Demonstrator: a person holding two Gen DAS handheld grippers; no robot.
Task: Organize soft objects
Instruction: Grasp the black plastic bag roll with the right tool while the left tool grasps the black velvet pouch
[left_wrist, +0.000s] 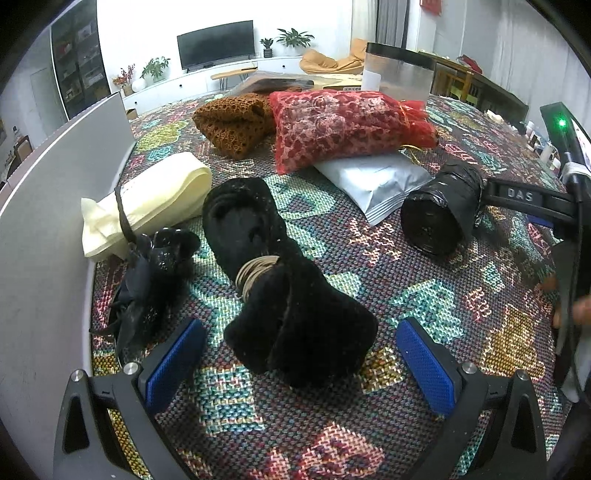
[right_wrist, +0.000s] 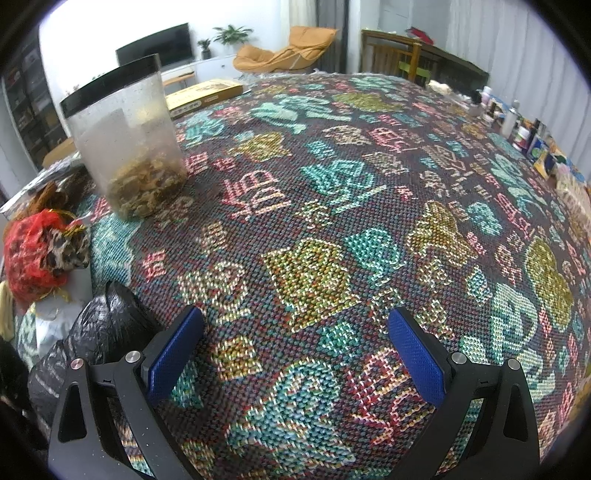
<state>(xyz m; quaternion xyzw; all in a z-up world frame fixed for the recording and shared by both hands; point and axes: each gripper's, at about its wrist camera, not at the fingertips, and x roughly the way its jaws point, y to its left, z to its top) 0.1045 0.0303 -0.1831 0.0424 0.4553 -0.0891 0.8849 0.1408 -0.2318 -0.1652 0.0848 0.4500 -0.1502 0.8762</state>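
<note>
Left gripper (left_wrist: 299, 369), jaws apart, straddles the black fleece bundle (left_wrist: 280, 288) at 12 o'clock w/ a grab likely next, while right gripper (right_wrist: 295, 362) hangs apart over bare surface (right_wrist: 369, 184), prob. the drop spot.

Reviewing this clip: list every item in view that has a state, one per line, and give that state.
Left gripper: open, fingers either side of the black fuzzy bundle.
Right gripper: open, empty.
Black fuzzy bundle: rolled, bound with tan bands.
Cream cloth pouch: tied shut, lying down.
Red mesh bag: tied, resting on the silver foil pouch.
Black plastic roll: rolled, on its side.
Clear plastic jar: upright, partly filled.
</note>
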